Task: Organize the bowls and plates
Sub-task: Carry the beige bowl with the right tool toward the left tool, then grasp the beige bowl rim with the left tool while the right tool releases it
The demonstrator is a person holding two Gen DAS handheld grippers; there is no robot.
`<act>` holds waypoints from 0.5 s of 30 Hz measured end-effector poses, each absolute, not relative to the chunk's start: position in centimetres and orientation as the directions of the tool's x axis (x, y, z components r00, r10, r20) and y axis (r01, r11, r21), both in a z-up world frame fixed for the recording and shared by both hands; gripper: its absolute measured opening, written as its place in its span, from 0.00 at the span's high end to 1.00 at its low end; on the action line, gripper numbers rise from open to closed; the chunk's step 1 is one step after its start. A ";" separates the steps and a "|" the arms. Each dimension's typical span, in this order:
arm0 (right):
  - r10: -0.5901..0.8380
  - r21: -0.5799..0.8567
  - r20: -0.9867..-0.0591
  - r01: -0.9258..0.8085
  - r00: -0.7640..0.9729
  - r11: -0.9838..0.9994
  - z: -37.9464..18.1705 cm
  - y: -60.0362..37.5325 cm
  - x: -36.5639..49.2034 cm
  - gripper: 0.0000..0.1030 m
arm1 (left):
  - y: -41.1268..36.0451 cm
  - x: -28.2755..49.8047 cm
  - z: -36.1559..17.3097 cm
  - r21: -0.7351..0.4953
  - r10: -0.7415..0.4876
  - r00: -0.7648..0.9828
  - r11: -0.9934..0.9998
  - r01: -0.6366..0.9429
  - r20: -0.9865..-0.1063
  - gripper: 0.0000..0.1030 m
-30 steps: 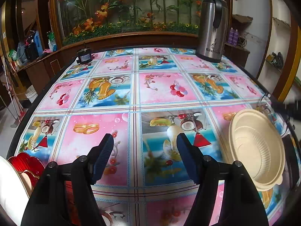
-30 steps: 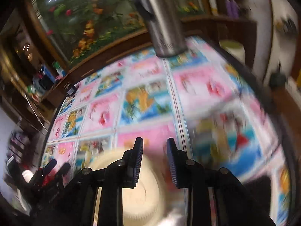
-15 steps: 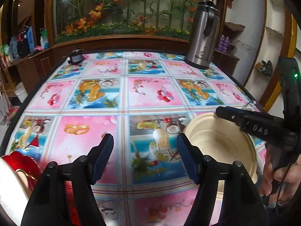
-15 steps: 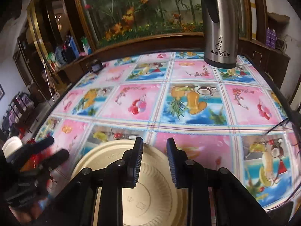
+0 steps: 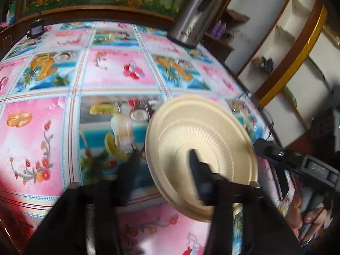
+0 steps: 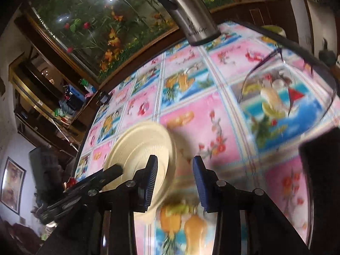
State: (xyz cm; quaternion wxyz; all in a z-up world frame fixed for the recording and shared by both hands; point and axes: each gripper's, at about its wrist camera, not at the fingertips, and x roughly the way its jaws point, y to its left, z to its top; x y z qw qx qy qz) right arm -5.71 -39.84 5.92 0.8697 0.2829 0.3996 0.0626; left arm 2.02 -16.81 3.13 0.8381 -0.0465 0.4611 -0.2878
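Left tongs are closing over the near rim of the tilted cream bowl above the tabletop while the right tongs, empty beside it, are opening, so I judge sorting barely begun

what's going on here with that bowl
A person holds a tool in each hand over a table with a bright picture cloth. The left tool is closing on the rim of a cream bowl, one finger inside it and one outside, and the bowl sits tilted up. The right tool is opening with nothing between its fingers, just beside the bowl, as if handing it over. A steel jug stands at the far edge.
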 end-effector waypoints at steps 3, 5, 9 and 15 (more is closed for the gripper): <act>0.355 0.530 -0.671 0.087 0.650 0.843 6.0 -38.4 -5.4 0.64 | -17.0 1.4 3.3 -0.321 -0.511 0.409 0.834 0.449 -0.756 0.66; 0.306 0.458 -0.704 0.080 0.641 0.885 6.4 -37.0 -4.4 0.68 | -17.4 0.4 3.7 -0.261 -0.475 0.442 0.847 0.462 -0.761 0.66; 0.208 0.336 -0.728 0.076 0.653 0.939 7.0 -35.3 -1.5 0.71 | -17.7 -0.4 4.1 -0.203 -0.449 0.469 0.850 0.485 -0.760 0.65; 0.157 0.266 -0.651 0.029 0.742 0.964 8.1 -35.0 0.7 0.69 | -17.5 0.0 3.9 -0.243 -0.465 0.420 0.843 0.480 -0.779 0.64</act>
